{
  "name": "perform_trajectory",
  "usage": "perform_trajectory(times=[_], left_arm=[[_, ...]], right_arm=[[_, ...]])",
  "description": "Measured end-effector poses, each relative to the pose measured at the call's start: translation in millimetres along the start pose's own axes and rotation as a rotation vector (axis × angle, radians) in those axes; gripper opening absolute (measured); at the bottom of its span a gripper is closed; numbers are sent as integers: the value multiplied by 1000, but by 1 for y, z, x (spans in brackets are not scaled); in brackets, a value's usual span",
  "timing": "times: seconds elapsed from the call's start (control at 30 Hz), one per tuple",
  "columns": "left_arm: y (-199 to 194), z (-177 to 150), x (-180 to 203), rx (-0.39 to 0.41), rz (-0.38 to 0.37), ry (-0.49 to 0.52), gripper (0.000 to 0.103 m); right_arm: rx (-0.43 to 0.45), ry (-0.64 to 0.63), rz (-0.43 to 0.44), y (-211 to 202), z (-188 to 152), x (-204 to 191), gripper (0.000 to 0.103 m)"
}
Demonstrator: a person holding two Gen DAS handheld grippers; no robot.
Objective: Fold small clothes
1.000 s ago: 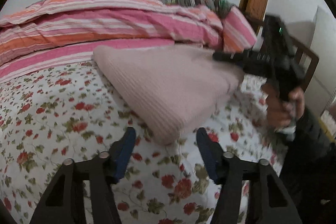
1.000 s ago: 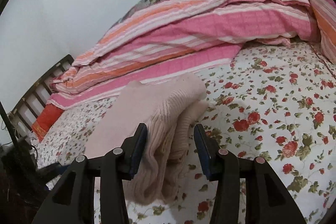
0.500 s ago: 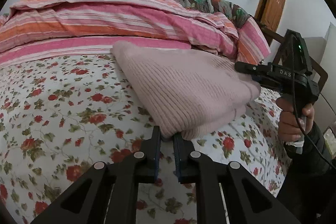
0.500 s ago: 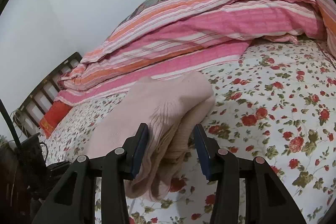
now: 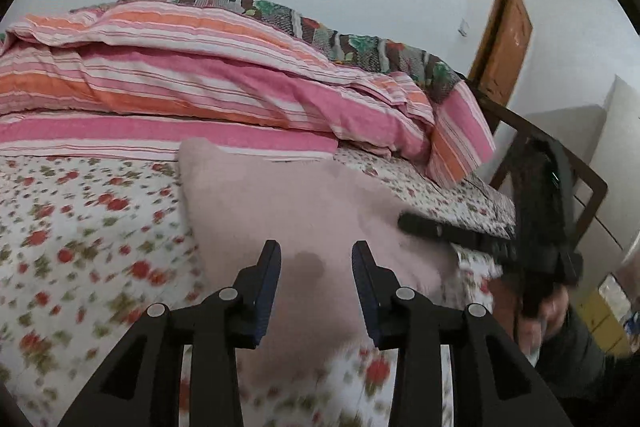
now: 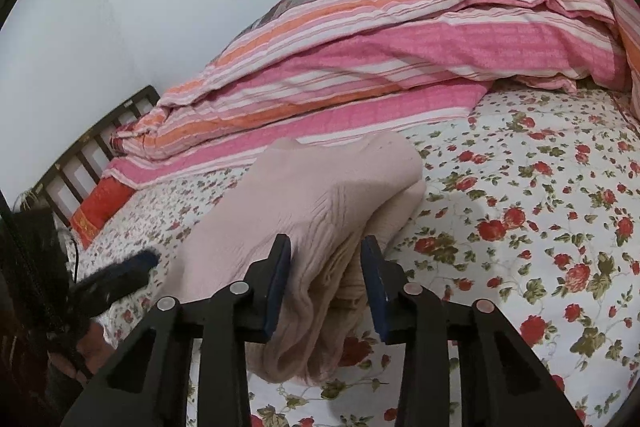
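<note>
A folded pale pink knit sweater [image 5: 304, 211] lies on the floral bedsheet [image 5: 80, 247]. My left gripper [image 5: 316, 255] is open, its fingers above the sweater's near part, holding nothing. In the right wrist view the sweater [image 6: 312, 203] shows its stacked folded layers. My right gripper [image 6: 325, 251] is open, with its fingers on either side of the sweater's near end. The right gripper also shows at the right of the left wrist view [image 5: 424, 227], at the sweater's edge. The left gripper shows blurred at the left of the right wrist view [image 6: 132, 267].
A rumpled pink and orange striped quilt [image 5: 200, 91] is piled along the wall behind the sweater. A dark wooden bed frame [image 6: 92, 143] stands at the end. A wooden door [image 5: 504, 39] is at the far right. A red cloth [image 6: 100, 211] lies by the frame.
My left gripper was open, shut half a second ago at the sweater's near corner, and is open again now over the sweater. My right gripper stayed open around the sweater's end.
</note>
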State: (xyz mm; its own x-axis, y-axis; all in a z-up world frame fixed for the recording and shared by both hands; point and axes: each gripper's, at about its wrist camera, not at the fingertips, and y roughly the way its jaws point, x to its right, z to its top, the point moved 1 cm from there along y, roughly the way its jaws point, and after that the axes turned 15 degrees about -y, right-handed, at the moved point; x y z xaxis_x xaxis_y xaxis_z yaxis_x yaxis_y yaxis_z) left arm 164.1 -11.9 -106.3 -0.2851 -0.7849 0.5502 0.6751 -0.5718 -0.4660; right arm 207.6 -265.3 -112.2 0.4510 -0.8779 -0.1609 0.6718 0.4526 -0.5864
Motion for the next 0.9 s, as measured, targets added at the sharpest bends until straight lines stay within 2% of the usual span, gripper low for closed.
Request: perform_trajectory(times=[0.07, 0.17, 0.27, 0.3, 0.33, 0.4, 0.5, 0.57, 0.7, 0.9], left_arm=[[12, 5, 5, 16, 35, -3, 35], [30, 4, 13, 39, 179, 42, 35], [40, -6, 17, 35, 275, 104, 35], [41, -11, 19, 29, 299, 138, 36], [41, -17, 20, 19, 329, 175, 37], [39, -27, 20, 2, 356, 221, 38], [29, -34, 14, -27, 343, 235, 40], [24, -33, 8, -56, 313, 212, 43], [23, -28, -1, -102, 256, 162, 47], [23, -29, -6, -136, 218, 142, 51]], right_arm=[[-7, -13, -7, 1, -2, 0, 36], [-25, -11, 4, 4, -8, 3, 36], [-81, -26, 7, 12, -15, 2, 33], [-111, -41, 3, 15, -18, 0, 30], [-132, -63, 18, 18, -20, -4, 22], [-148, -118, 11, 16, -23, -11, 19], [-164, -167, 4, 12, -23, -16, 20], [-141, -138, 25, 7, -20, -12, 22], [-75, -85, 32, 3, -7, -5, 33], [-34, 36, 5, 20, 11, 10, 38]])
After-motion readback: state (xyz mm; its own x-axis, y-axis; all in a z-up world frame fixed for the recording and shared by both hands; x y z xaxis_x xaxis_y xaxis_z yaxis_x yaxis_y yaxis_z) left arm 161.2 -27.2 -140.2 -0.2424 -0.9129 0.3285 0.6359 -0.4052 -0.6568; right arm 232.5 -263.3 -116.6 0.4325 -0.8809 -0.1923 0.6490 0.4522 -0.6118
